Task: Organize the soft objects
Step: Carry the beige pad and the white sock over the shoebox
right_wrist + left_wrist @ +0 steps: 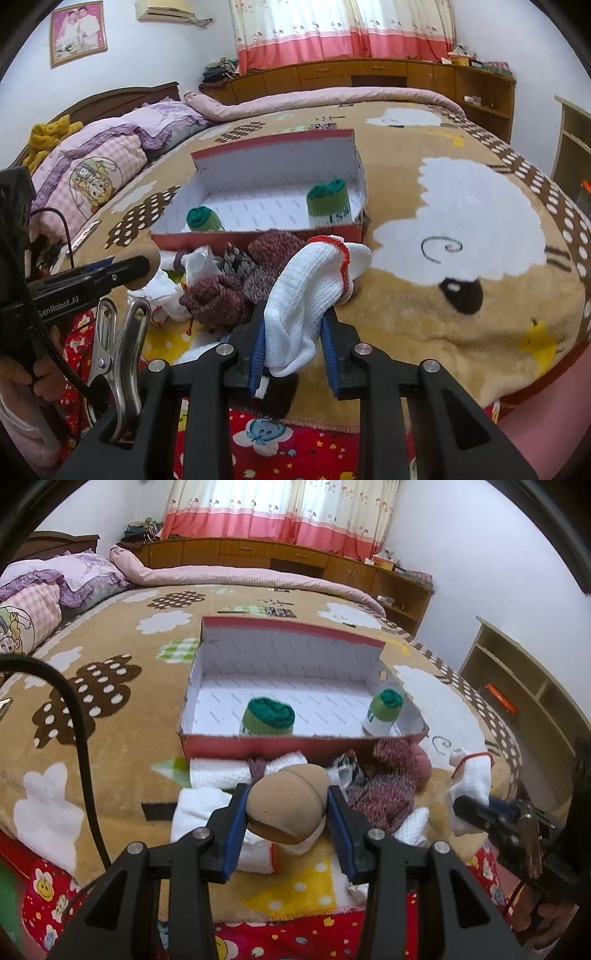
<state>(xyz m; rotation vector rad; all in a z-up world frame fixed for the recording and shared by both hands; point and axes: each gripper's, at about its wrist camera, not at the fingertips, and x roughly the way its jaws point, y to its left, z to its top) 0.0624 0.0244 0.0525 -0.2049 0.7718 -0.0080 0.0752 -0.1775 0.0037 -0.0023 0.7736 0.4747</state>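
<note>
In the left wrist view my left gripper point(288, 810) is shut on a tan rolled soft bundle point(286, 801), held above the pile in front of the box. The right wrist view has my right gripper point(293, 343) shut on a white knit glove point(306, 288) with a red cuff, lifted off the bedspread. The red box point(295, 743) with a white inside sits ahead on the bed. Two green-topped rolled socks point(269, 716) point(384, 710) stand upright in it. The right gripper point(471, 806) also shows at the right edge of the left wrist view.
A pile lies in front of the box: a maroon knit piece point(229, 299), white cloths point(221, 771) and a plastic bag point(195, 262). A metal clip point(118, 350) hangs by my right gripper. Pillows point(92, 166) lie at the left and wooden shelves point(517, 686) stand at the right.
</note>
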